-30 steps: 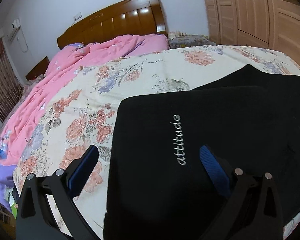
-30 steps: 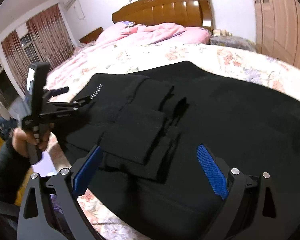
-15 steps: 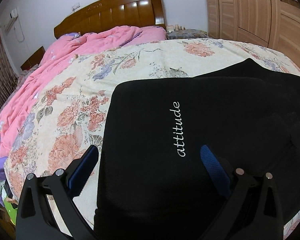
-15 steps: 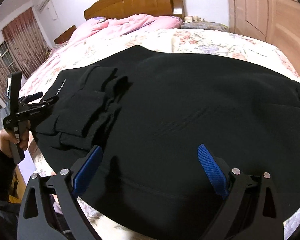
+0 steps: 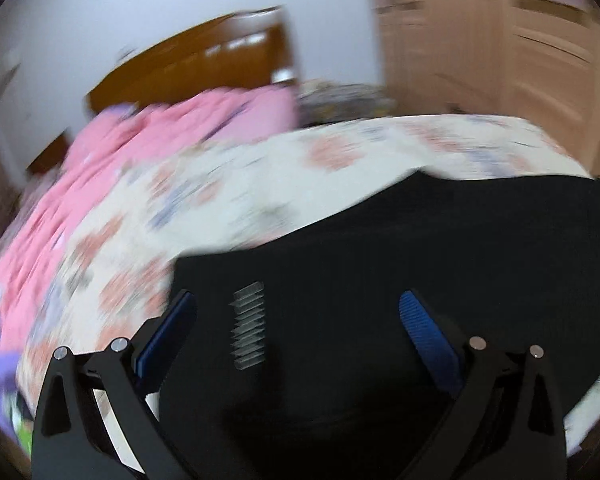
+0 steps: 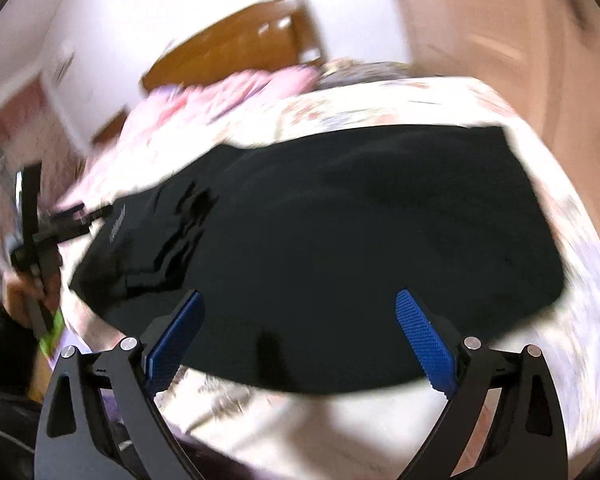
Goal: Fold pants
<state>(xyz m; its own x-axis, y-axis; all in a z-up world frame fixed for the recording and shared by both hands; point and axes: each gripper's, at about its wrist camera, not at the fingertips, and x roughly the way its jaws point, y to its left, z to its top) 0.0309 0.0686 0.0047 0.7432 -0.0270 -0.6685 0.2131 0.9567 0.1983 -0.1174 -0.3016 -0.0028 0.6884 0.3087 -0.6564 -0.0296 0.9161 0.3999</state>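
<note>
Where blurred, floral bedspread (image 5: 340,184) (wooden headboard (image 5: 204,64))

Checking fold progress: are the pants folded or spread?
Partly folded: black pants lie on the bed, leg ends stacked over one side.

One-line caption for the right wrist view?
Open right gripper over black pants on the floral bed; motion-blurred.

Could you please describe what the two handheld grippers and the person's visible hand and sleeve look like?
Both the left gripper and the right gripper have matte black angular frames with silver rivets and textured blue pads. The left hand is bare, with a dark sleeve below it. No cables show.
</note>
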